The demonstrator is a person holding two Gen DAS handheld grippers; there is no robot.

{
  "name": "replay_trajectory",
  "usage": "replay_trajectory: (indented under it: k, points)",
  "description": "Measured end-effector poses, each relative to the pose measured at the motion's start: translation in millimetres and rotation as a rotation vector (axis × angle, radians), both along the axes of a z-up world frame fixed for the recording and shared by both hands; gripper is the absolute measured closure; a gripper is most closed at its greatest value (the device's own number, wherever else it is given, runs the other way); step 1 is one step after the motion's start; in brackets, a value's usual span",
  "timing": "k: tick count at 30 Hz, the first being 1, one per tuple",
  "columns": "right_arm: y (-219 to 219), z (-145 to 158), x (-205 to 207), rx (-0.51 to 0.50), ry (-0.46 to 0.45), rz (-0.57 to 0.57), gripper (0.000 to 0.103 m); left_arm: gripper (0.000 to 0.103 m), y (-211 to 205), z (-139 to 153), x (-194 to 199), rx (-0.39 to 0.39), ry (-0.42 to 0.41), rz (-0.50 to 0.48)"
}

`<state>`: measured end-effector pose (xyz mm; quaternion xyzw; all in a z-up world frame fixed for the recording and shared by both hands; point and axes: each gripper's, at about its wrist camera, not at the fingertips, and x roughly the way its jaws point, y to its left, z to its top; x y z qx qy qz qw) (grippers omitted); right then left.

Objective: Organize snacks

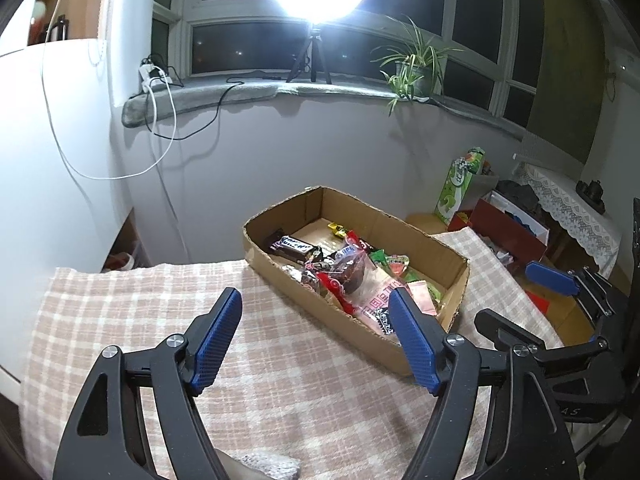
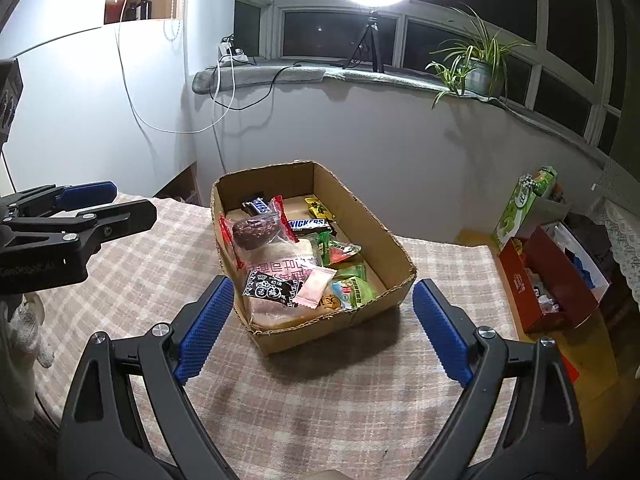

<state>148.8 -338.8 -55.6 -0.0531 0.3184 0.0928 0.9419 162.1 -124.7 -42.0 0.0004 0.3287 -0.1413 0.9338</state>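
Note:
A shallow cardboard box stands on the checked tablecloth. It holds several snacks: Snickers bars, a chocolate cake in a clear red-edged bag, green packets, a pink sachet and a black-and-white packet. My left gripper is open and empty, just in front of the box's near left side. My right gripper is open and empty, straddling the box's near end. Each gripper shows in the other's view, the right and the left.
A window sill with a ring light on a tripod, cables and a potted plant runs behind. Right of the table on the floor are a red box and a green bag. The table's edges lie left and right.

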Motion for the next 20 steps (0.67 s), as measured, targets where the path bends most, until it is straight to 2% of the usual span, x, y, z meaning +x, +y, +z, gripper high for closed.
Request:
replay_trajectory:
  k: [20]
  points:
    - [-5.1, -1.2, -1.3, -0.005, 0.006, -0.003, 0.010, 0.027, -5.5, 1.8, -6.3, 0.010, -0.023, -0.019]
